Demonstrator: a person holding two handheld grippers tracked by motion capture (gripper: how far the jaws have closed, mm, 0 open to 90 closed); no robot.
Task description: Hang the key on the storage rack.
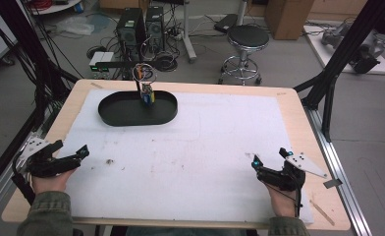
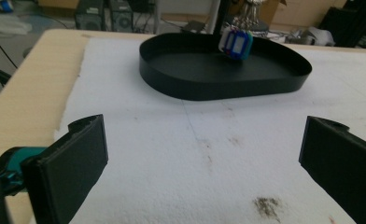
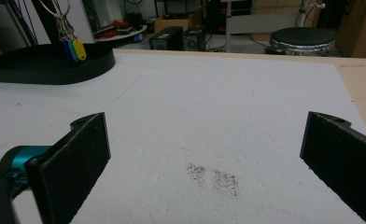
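Observation:
A black oval tray (image 1: 117, 110) lies at the back left of the white mat (image 1: 190, 147). A bunch of blue, yellow and white key tags (image 1: 148, 95) hangs on rings from a thin black stand, just over the tray. My left gripper (image 1: 71, 147) rests open near the mat's front left edge, held by a hand. My right gripper (image 1: 269, 157) rests open at the front right. In the left gripper view, the gripper (image 2: 204, 126) faces the tray (image 2: 195, 86) and tags (image 2: 237, 44) with nothing between its jaws. In the right gripper view, the gripper (image 3: 207, 121) is also open and holds nothing, with the tray (image 3: 41, 72) and tags (image 3: 74, 49) far off to the left.
The mat covers most of a wooden table (image 1: 298, 113) and carries small dark stains (image 3: 214, 177). Beyond the far edge stand computer towers (image 1: 131, 27), a stool (image 1: 247, 42) and cables on the floor. Black frame posts (image 1: 338, 54) flank the table.

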